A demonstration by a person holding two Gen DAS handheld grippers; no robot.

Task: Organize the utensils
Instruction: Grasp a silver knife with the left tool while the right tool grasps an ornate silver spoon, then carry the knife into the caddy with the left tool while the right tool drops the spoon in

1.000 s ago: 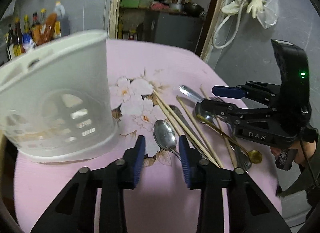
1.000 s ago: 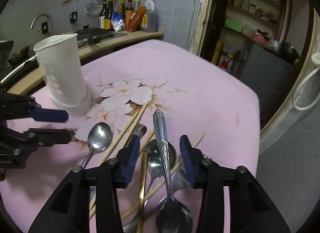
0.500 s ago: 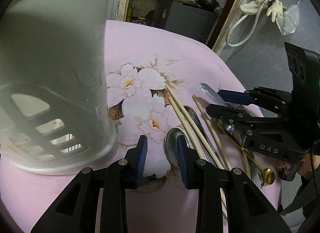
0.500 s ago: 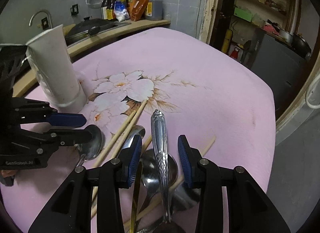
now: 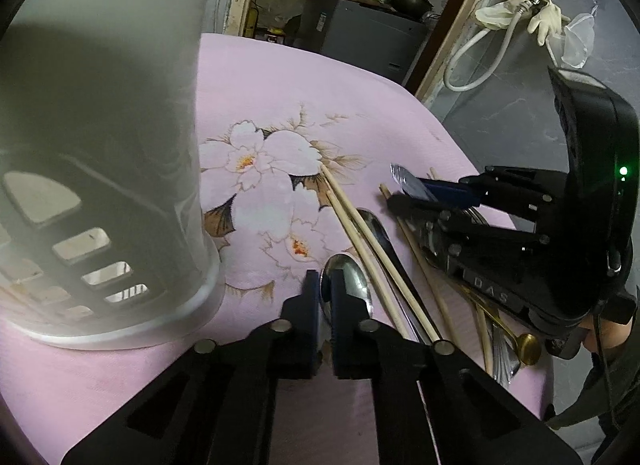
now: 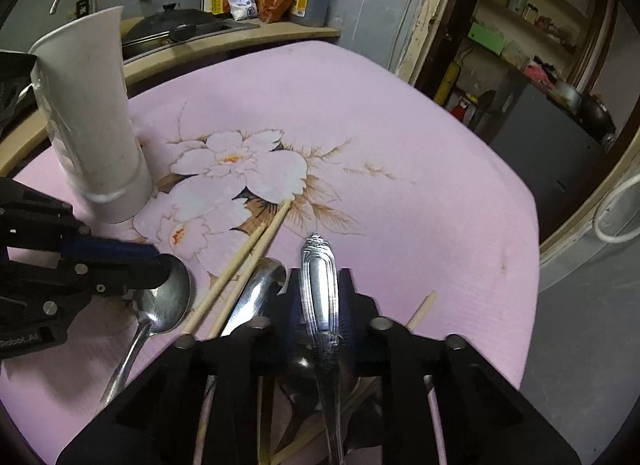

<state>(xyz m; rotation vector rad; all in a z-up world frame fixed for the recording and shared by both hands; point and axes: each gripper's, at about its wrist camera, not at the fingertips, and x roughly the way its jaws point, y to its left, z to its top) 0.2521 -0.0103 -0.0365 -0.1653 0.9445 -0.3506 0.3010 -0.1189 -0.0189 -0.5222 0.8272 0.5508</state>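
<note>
Left gripper (image 5: pixel 326 285) fingers pinched on spoon bowl (image 5: pixel 352 285); right gripper (image 6: pixel 318 293) fingers closing on ornate handle (image 6: pixel 318 277). Steel: stiff, slippery; gripping flat handle safer.

Your right gripper (image 6: pixel 318 297) fingers closing round the ornate spoon handle (image 6: pixel 319 285) — chopsticks (image 6: pixel 244 261) just left, on the worktop (image 6: pixel 400 169).

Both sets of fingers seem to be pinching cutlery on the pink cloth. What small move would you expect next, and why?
Probably lift. The left gripper is shut on the spoon's bowl, and the right gripper is closing on the ornate silver handle. Both utensils still lie on the cloth, with the white utensil holder upright nearby.
</note>
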